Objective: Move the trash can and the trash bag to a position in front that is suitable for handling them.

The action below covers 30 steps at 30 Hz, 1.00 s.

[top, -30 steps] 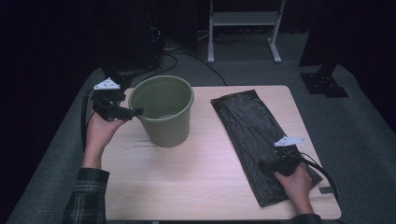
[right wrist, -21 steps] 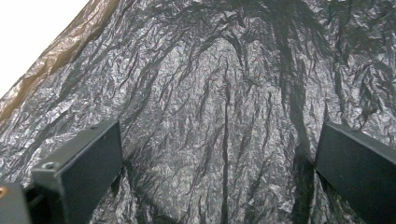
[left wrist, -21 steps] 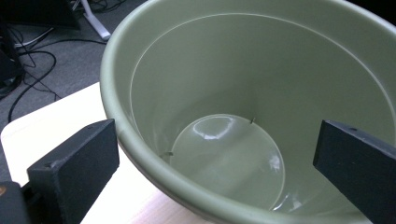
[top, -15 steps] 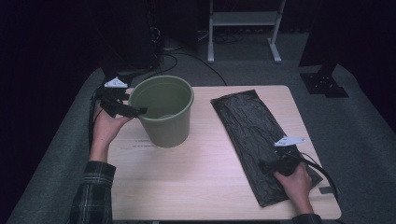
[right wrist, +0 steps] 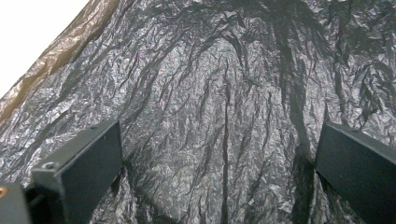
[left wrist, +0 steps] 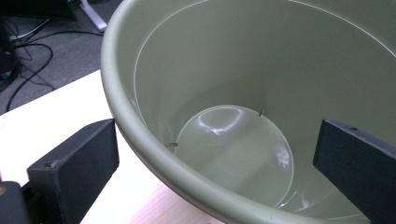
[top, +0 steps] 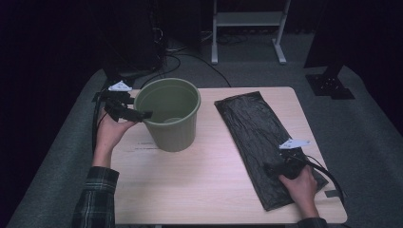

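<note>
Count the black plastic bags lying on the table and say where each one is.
1. A single black plastic bag lies flat on the right half of the table, right of the green bucket, with the right gripper over its near end. Layers or folds beneath cannot be ruled out.

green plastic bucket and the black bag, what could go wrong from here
The left gripper straddles the rim of the round green plastic bucket, jaws open, one inside and one outside; closing off-centre or pulling sideways might tip the empty bucket. The right gripper rests open on the flat crinkled black plastic bag; its jaws may slide over the thin film, or pinch both layers so the bag won't open.
</note>
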Motion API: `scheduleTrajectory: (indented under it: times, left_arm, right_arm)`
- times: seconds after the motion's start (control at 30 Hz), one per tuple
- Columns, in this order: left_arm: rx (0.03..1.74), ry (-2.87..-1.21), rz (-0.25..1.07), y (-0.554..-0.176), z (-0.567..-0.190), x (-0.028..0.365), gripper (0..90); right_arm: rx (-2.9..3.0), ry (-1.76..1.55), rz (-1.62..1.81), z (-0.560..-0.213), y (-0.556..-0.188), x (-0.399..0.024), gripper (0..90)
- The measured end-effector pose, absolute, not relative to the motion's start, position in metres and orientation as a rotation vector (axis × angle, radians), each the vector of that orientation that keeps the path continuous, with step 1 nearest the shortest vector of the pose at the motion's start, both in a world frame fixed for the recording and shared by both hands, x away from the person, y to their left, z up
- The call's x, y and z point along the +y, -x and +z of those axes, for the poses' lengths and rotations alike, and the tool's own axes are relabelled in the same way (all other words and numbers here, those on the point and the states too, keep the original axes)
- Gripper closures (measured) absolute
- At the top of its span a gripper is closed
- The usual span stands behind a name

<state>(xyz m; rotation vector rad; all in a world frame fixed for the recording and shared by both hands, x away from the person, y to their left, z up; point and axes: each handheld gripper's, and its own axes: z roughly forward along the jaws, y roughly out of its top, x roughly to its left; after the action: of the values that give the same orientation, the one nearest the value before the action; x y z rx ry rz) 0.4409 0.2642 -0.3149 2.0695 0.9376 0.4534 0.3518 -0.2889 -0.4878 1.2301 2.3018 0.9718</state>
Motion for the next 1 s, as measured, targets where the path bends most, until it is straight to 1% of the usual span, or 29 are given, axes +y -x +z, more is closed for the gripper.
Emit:
scheduleTrajectory:
  times: [0.37, 0.7, 1.0]
  left_arm:
    - [0.878, -2.083, 0.421, -0.428, -0.317, 0.248, 0.0]
    - [0.821, -2.077, 0.389, -0.411, -0.319, 0.233, 0.0]
    - [0.769, -2.107, 0.374, -0.394, -0.318, 0.216, 0.0]
  right_arm:
    - [2.302, -1.231, 0.972, -0.488, -0.352, -0.289, 0.0]
    - [2.302, -1.232, 0.972, -0.488, -0.352, -0.289, 0.0]
    - [2.301, -1.229, 0.972, -0.488, -0.352, -0.289, 0.0]
